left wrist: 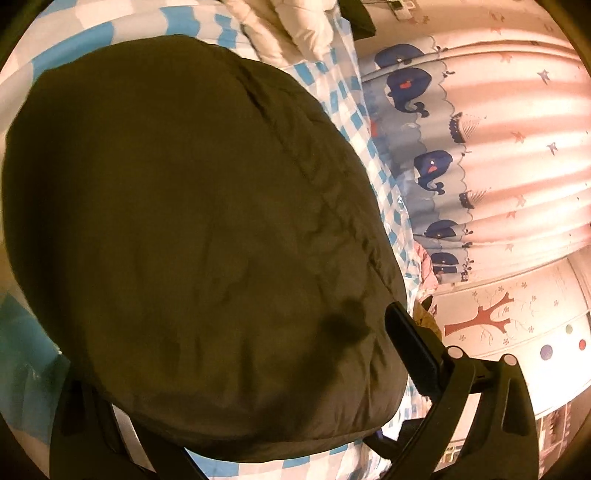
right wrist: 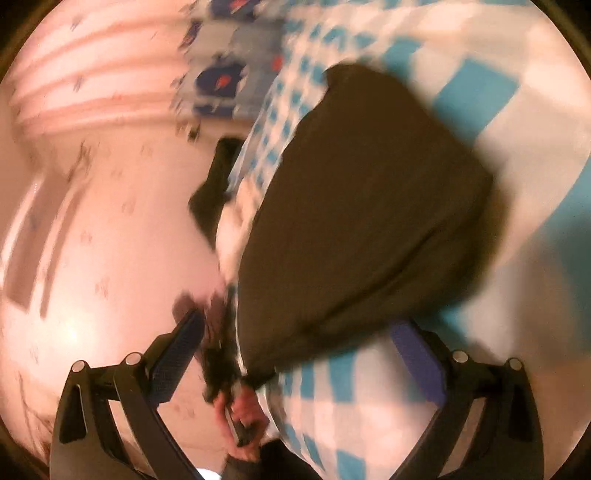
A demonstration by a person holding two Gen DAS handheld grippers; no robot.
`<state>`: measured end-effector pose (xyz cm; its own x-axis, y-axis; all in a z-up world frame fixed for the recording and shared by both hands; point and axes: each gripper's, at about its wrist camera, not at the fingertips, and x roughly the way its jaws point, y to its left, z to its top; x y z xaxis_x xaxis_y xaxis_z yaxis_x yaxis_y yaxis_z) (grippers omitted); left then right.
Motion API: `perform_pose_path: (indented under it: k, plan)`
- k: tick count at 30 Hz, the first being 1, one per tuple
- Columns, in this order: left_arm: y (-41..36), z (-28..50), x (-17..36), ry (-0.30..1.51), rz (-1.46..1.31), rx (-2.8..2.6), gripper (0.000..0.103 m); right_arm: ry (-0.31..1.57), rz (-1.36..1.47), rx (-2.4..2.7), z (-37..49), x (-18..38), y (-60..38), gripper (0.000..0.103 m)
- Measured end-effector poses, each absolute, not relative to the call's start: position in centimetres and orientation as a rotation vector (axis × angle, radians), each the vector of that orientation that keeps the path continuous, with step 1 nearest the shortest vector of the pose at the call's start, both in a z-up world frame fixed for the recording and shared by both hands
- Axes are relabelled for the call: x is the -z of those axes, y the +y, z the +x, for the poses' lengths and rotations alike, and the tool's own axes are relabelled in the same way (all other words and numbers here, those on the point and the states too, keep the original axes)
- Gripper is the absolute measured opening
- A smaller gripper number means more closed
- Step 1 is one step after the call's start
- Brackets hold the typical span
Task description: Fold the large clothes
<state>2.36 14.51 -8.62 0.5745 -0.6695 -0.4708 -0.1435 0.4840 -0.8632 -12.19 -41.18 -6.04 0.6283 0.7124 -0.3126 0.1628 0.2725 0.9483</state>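
Observation:
A dark olive padded garment (left wrist: 199, 240) lies folded into a thick bundle on the blue and white checked bed sheet (left wrist: 351, 122). It also shows in the blurred right wrist view (right wrist: 362, 206). My left gripper (left wrist: 258, 369) stands wide open, its jaws spread either side of the bundle's near edge. The right finger (left wrist: 413, 347) is beside the bundle and the left finger is mostly hidden under the fabric. My right gripper (right wrist: 295, 339) is open and empty, just before the bundle's near corner.
A pink curtain with blue whales (left wrist: 480, 155) hangs beside the bed. A white quilt (left wrist: 288, 26) lies at the far end. A pink cabinet with a tree picture (left wrist: 491, 317) stands close by. A hand holding a dark object (right wrist: 240, 417) shows low in the right wrist view.

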Motion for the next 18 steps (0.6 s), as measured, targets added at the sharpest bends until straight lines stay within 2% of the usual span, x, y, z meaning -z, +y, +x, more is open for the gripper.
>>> perform_pose_path:
  k: [3, 7, 12, 18]
  plan:
    - [15.4, 2.1, 9.2, 0.941, -1.045, 0.354, 0.093, 0.876, 1.358, -0.484, -10.8, 7.3, -42.9, 0.096]
    - [15.9, 2.3, 9.4, 0.935, -1.043, 0.322, 0.093, 0.978, 1.273, -0.507, -9.1, 6.7, -42.2, 0.096]
    - [15.9, 2.4, 9.2, 0.934, -1.016, 0.311, 0.093, 1.126, 1.192, -0.466, -11.4, 6.7, -40.6, 0.096]
    - [16.2, 2.1, 9.4, 0.925, -1.034, 0.306, 0.093, 1.009, 1.189, -0.339, -9.1, 6.2, -42.8, 0.096]
